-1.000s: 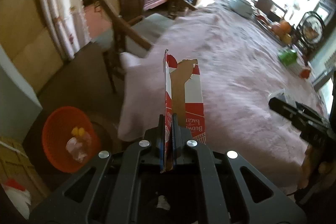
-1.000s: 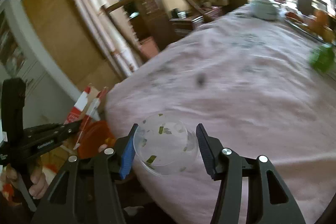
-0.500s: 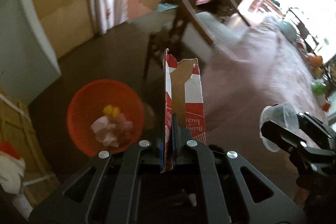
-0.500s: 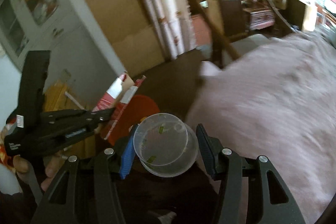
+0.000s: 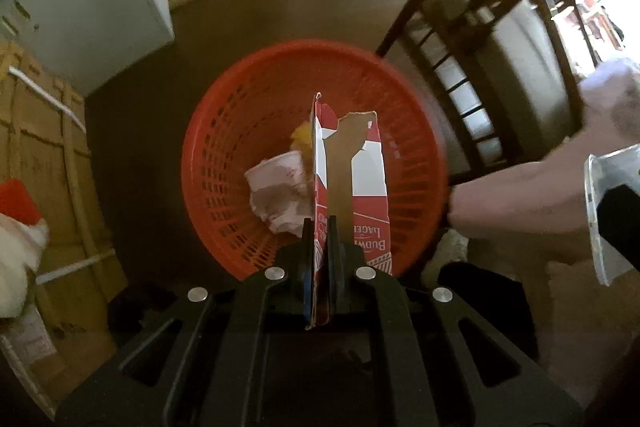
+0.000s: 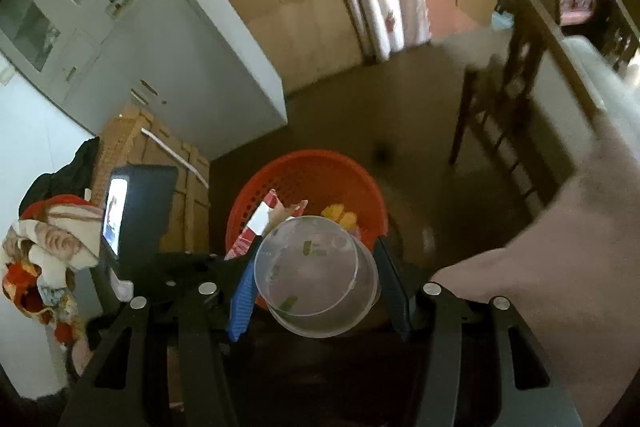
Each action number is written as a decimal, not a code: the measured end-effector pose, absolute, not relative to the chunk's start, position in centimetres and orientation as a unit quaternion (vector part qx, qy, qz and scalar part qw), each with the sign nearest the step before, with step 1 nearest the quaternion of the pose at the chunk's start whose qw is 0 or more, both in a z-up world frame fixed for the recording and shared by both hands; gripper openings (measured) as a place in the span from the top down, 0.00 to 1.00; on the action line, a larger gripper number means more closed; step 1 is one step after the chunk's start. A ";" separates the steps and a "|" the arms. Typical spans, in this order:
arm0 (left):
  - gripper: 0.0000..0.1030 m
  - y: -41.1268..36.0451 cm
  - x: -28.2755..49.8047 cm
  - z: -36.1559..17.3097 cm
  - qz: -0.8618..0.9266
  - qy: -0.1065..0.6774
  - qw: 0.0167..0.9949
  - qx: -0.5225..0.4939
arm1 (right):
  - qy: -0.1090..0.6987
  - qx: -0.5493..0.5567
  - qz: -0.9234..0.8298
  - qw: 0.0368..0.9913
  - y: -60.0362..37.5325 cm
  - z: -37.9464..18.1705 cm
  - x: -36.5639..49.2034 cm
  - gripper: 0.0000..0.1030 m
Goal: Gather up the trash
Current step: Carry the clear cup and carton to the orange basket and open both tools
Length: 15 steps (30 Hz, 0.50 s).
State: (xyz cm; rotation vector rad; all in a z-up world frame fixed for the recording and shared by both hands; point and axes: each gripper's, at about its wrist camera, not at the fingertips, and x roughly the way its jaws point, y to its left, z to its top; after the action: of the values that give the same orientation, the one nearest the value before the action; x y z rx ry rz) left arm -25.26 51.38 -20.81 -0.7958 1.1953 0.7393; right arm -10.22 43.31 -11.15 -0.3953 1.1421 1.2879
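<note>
My left gripper is shut on a flattened red and white beer carton and holds it upright over the orange mesh trash basket on the floor. The basket holds a crumpled white cup and something yellow. My right gripper is shut on a clear plastic cup with green scraps inside, just above the near rim of the basket. The carton and the left gripper show to the left of the cup.
A dark wooden chair stands to the right of the basket. The pink-covered table edge is at the right. A white cabinet and cardboard boxes stand to the left, with a bundle of cloth.
Both grippers have swung left and down from the pink table to above the orange basket, still holding the carton and the cup. The basket is now much closer and centred.
</note>
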 end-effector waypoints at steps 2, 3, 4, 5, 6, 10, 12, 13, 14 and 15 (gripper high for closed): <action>0.93 52.3 -25.6 -22.6 0.340 0.544 0.675 -0.363 | 0.517 -0.174 0.559 0.624 44.8 -12.9 -10.4 0.47; 0.93 52.5 -25.6 -23.0 0.344 0.546 0.671 -0.366 | 0.519 -0.175 0.560 0.622 45.4 -13.4 -10.5 0.47; 0.93 52.9 -25.9 -23.7 0.348 0.549 0.664 -0.370 | 0.519 -0.174 0.563 0.619 46.0 -13.8 -10.6 0.47; 0.90 52.9 -26.1 -24.1 0.350 0.551 0.660 -0.372 | 0.520 -0.173 0.564 0.617 46.3 -14.3 -10.9 0.47; 0.89 53.0 -26.2 -24.4 0.352 0.551 0.658 -0.372 | 0.525 -0.171 0.563 0.615 46.7 -14.8 -11.1 0.46; 0.83 53.5 -26.3 -24.2 0.356 0.550 0.663 -0.364 | 0.548 -0.156 0.561 0.600 47.5 -16.0 -10.8 0.45; 0.69 53.7 -26.3 -23.8 0.354 0.543 0.668 -0.365 | 0.547 -0.142 0.565 0.601 47.0 -15.8 -10.4 0.43; 0.64 53.7 -26.3 -23.5 0.355 0.538 0.672 -0.364 | 0.548 -0.136 0.565 0.602 46.8 -15.7 -10.0 0.42; 0.55 53.6 -25.9 -23.3 0.355 0.536 0.675 -0.362 | 0.548 -0.132 0.564 0.603 46.4 -15.6 -9.7 0.42; 0.52 53.4 -25.6 -23.1 0.358 0.535 0.677 -0.357 | 0.548 -0.128 0.564 0.604 46.1 -15.3 -9.5 0.42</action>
State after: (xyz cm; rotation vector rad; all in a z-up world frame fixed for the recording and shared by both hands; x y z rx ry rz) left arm -25.56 53.38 -23.14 -0.8021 1.2026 0.8041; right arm -9.53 46.08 -15.32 -0.2958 1.2688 1.3058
